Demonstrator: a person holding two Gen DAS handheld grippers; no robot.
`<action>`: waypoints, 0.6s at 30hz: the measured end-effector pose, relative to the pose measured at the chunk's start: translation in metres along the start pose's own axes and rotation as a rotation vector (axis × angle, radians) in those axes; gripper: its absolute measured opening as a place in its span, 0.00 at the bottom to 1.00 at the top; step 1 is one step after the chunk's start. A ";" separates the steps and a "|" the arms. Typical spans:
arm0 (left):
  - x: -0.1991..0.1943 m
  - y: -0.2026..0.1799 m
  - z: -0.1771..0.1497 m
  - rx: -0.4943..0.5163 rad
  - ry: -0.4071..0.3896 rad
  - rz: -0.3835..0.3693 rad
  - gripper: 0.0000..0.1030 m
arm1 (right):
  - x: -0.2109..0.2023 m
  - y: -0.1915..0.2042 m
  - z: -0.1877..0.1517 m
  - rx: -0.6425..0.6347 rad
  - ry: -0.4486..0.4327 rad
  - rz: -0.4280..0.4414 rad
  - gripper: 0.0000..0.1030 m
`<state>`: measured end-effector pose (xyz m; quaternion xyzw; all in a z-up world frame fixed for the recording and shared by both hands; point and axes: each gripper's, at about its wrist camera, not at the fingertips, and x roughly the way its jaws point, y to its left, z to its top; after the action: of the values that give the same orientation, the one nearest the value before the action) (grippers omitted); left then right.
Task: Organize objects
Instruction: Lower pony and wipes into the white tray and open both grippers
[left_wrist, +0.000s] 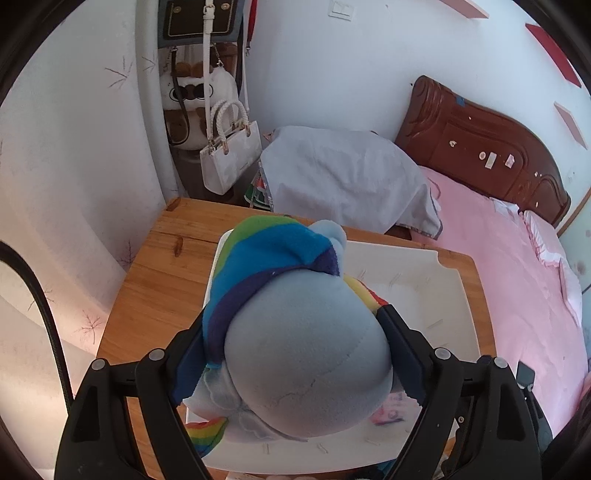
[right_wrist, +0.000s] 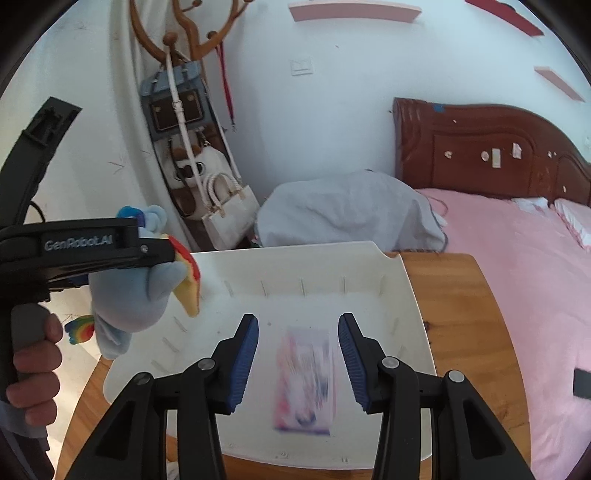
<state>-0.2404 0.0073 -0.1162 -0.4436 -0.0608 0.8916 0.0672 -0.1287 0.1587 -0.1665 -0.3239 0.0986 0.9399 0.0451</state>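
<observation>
My left gripper (left_wrist: 295, 347) is shut on a light-blue plush pony with a rainbow mane (left_wrist: 306, 354) and holds it above the left part of a white tray (left_wrist: 424, 280) on a wooden table (left_wrist: 162, 280). The right wrist view shows the left gripper (right_wrist: 162, 254) carrying the pony (right_wrist: 136, 299) over the tray's left edge (right_wrist: 207, 266). My right gripper (right_wrist: 297, 350) is open and empty above a pink printed packet (right_wrist: 304, 384) that lies flat in the tray.
A pink bed (left_wrist: 509, 280) with a brown headboard (left_wrist: 480, 147) lies right of the table. A grey covered bundle (left_wrist: 347, 177) sits behind the table. A coat rack with bags (right_wrist: 195, 155) stands at the back left wall.
</observation>
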 end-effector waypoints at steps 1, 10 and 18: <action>0.001 0.000 0.000 0.004 0.003 0.000 0.86 | 0.001 -0.001 0.000 0.010 0.002 0.001 0.59; 0.006 0.000 0.002 0.014 0.033 -0.057 0.86 | 0.002 0.004 0.001 0.020 0.007 -0.030 0.75; -0.006 -0.008 0.004 0.082 -0.006 -0.080 0.86 | -0.004 0.009 0.002 0.062 0.006 -0.036 0.79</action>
<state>-0.2393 0.0135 -0.1083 -0.4351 -0.0419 0.8912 0.1210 -0.1282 0.1505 -0.1615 -0.3268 0.1219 0.9345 0.0717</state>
